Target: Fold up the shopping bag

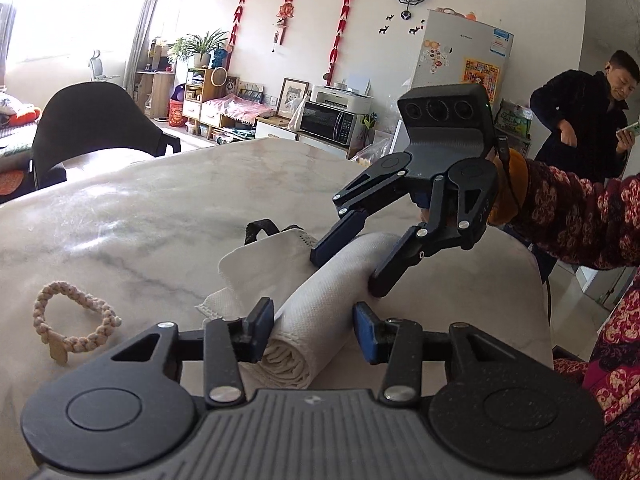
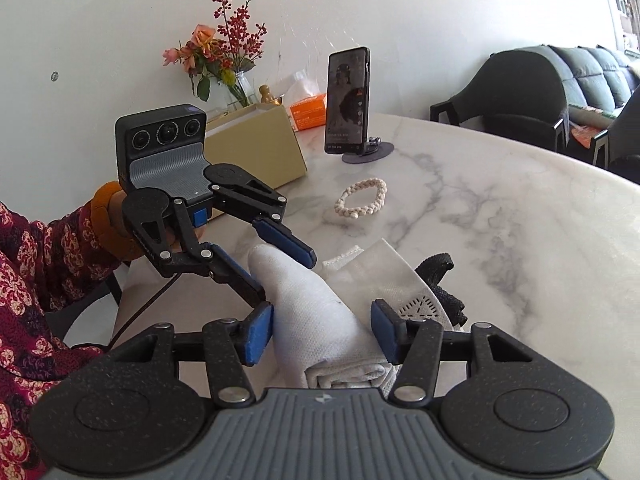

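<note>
The white shopping bag point(image 1: 316, 304) point(image 2: 316, 312) lies rolled into a tube on the marble table point(image 1: 160, 208), its loose flat end point(image 1: 272, 252) and black handle point(image 1: 260, 230) point(image 2: 440, 276) sticking out beyond the roll. My left gripper point(image 1: 314, 330) point(image 2: 285, 280) holds one end of the roll, both blue pads against the cloth. At the other end my right gripper point(image 2: 322, 334) point(image 1: 346, 272) straddles the roll, its jaws wider than the tube and open. A hand in an orange cuff and patterned red sleeve holds each gripper.
A braided cord bracelet point(image 1: 72, 320) point(image 2: 362, 200) lies on the table beyond the bag. A phone on a stand point(image 2: 347, 100), a cardboard box point(image 2: 256, 148), an orange tissue pack point(image 2: 310, 114) and a flower vase point(image 2: 236, 88) stand by the wall. A black chair point(image 1: 100, 120) and a standing person point(image 1: 592, 112) are beyond the table edge.
</note>
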Motion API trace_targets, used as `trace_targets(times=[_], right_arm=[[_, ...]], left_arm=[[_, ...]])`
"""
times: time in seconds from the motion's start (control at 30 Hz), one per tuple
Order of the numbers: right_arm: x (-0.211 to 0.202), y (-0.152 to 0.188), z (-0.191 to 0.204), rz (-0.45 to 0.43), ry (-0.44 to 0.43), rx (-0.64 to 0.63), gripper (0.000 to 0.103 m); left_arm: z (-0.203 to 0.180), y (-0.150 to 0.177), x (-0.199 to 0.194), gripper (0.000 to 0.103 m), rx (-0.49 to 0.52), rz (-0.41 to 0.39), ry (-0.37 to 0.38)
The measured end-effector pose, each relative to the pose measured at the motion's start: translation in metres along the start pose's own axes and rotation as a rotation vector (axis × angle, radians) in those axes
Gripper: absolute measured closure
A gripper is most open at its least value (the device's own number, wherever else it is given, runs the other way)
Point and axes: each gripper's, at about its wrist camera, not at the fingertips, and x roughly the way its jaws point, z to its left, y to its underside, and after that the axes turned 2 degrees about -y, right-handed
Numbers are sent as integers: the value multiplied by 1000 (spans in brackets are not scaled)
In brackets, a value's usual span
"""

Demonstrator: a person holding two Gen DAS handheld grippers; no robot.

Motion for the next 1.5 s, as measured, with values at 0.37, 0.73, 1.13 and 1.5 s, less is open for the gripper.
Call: trace_targets(times=[0.37, 0.73, 1.13, 1.5], right_arm=[[-5, 11, 8, -110, 122, 14, 46], [-7, 16, -14, -134, 109, 335, 49], [-1, 12, -65, -76, -15, 699, 51], [0, 23, -82, -94, -92, 848, 52]], left_arm=[[45, -1, 5, 57, -237, 1, 114], [48, 3, 1, 53, -302, -75, 97], [18, -7, -27, 45, -139, -250, -79], [-41, -3, -10, 46, 261, -183, -32]])
